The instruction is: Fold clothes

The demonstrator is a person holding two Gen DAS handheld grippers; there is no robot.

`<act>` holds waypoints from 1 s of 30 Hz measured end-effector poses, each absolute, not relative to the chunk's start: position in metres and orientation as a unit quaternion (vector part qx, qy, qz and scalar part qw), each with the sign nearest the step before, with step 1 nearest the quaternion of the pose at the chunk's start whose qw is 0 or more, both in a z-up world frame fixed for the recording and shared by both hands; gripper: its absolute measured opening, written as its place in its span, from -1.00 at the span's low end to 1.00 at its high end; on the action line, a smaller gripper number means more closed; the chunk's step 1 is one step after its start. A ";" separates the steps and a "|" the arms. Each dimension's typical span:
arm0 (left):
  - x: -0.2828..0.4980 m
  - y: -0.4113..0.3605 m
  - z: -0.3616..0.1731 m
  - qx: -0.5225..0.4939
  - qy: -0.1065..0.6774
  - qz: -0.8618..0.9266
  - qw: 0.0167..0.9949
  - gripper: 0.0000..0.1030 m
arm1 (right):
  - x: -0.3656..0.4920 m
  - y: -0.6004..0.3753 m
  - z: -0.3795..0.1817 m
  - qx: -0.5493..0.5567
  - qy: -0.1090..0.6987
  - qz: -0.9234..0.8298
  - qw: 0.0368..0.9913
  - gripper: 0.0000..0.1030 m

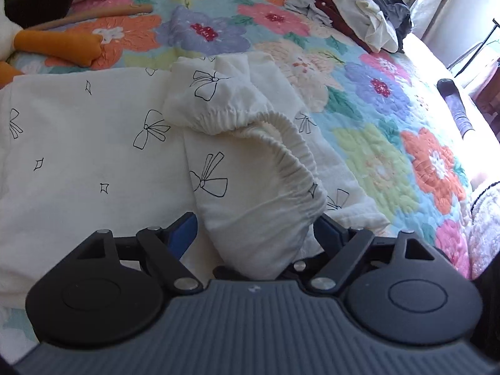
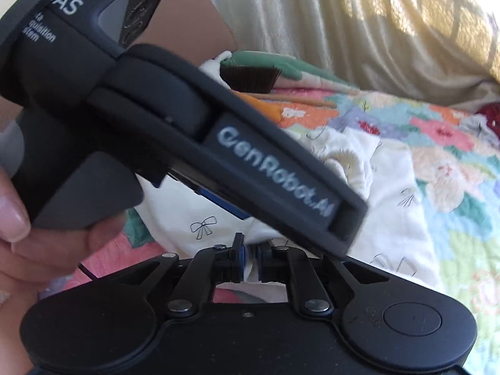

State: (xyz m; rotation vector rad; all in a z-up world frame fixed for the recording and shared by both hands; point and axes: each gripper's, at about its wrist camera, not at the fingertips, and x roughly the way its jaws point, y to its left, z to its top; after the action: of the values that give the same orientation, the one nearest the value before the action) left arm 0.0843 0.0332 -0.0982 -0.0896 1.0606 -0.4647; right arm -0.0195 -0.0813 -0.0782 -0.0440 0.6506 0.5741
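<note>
While the white bow-print garment (image 1: 93,143) lies spread on the floral quilt (image 1: 375,143) of the bed, its elastic waistband end (image 1: 281,143) is seen folded over and bunched directly ahead of the left claw (image 1: 254,234). The left claw is held wide open, with the bunched fold lying between its blue pads (image 1: 184,234); whether the pads press on the cloth cannot be told, so no grip is recorded. The fold's long axis is noted to run away from that claw, curving toward the far side of the bed. The right claw (image 2: 250,261) is seen nearly closed, a narrow gap left between its pads, with white cloth visible at that gap; contact is not confirmed. The left device body crosses the right wrist view, held by a hand (image 2: 18,218). The left claw is judged the nearer to the waistband fold, so the coming pinch is expected there. A pile of unfolded clothes (image 1: 359,9) is noted at the far corner.
</note>
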 end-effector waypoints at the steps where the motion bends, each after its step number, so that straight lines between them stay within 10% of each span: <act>1: 0.089 0.033 -0.103 -0.050 0.503 -0.209 0.837 0.55 | -0.019 -0.080 -0.080 -0.021 0.320 0.286 0.903 -0.76; 6: 0.093 0.050 -0.099 -0.098 0.478 -0.160 0.858 -0.59 | -0.019 -0.091 -0.084 -0.006 0.340 0.309 0.888 -0.76; 17: 0.074 0.110 -0.104 -0.225 0.493 -0.079 0.837 -0.52 | -0.004 -0.142 -0.072 0.162 0.353 0.269 0.881 -0.40; 22: 0.075 0.116 -0.097 -0.298 0.464 -0.123 0.825 0.42 | 0.019 -0.143 -0.071 0.203 0.369 0.224 0.879 -0.32; 27: 0.076 0.108 -0.087 -0.286 0.434 -0.153 0.840 -0.31 | 0.049 -0.133 -0.064 0.219 0.364 0.221 0.878 0.15; 30: 0.086 0.107 -0.092 -0.275 0.439 -0.143 0.843 -0.41 | 0.069 -0.115 -0.069 0.157 0.384 0.191 0.890 0.17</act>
State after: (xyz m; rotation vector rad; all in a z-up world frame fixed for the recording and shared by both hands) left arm 0.0862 0.1074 -0.0924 -0.5813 0.9272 -0.3027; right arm 0.0688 -0.1152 -0.0689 0.3260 0.7970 0.3959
